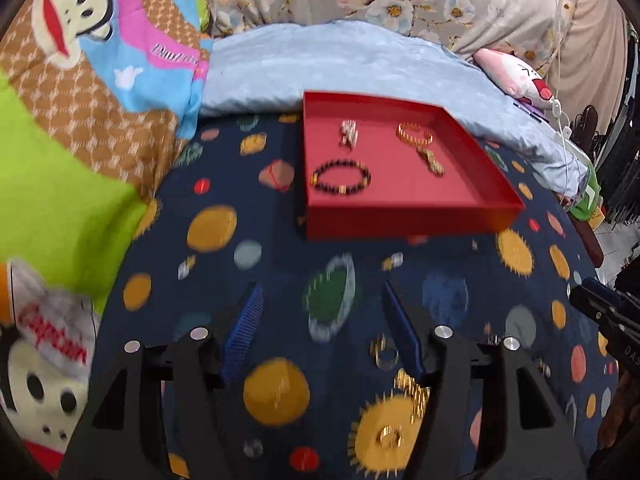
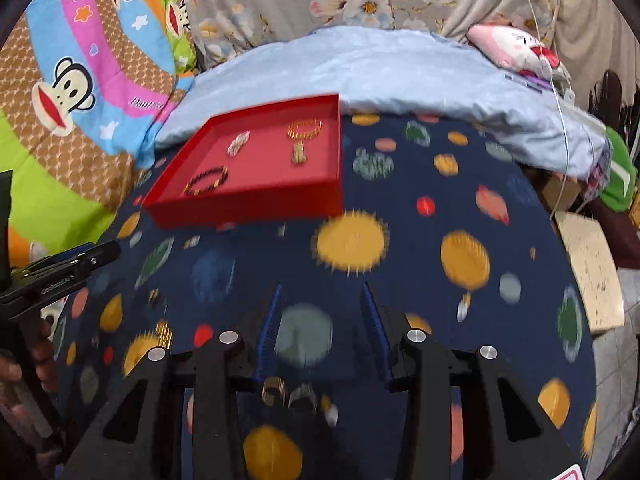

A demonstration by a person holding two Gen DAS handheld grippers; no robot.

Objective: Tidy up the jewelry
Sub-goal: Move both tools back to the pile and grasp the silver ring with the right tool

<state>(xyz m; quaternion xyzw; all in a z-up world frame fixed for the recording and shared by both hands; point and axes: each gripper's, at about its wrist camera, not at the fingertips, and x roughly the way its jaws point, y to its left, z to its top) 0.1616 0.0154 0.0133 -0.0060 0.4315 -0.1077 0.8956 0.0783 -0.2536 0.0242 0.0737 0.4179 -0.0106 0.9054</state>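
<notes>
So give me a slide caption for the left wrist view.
Open left gripper approaches red tray holding a beaded bracelet.

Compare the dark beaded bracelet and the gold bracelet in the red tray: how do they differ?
The dark bracelet has black beads with a few gold spacers; the gold bracelet is gold all round. The dark one lies at the tray's near left, the gold one at its far right. The gold one has another gold piece just below it; the dark one lies alone. Both lie flat as rings inside the tray.
</notes>
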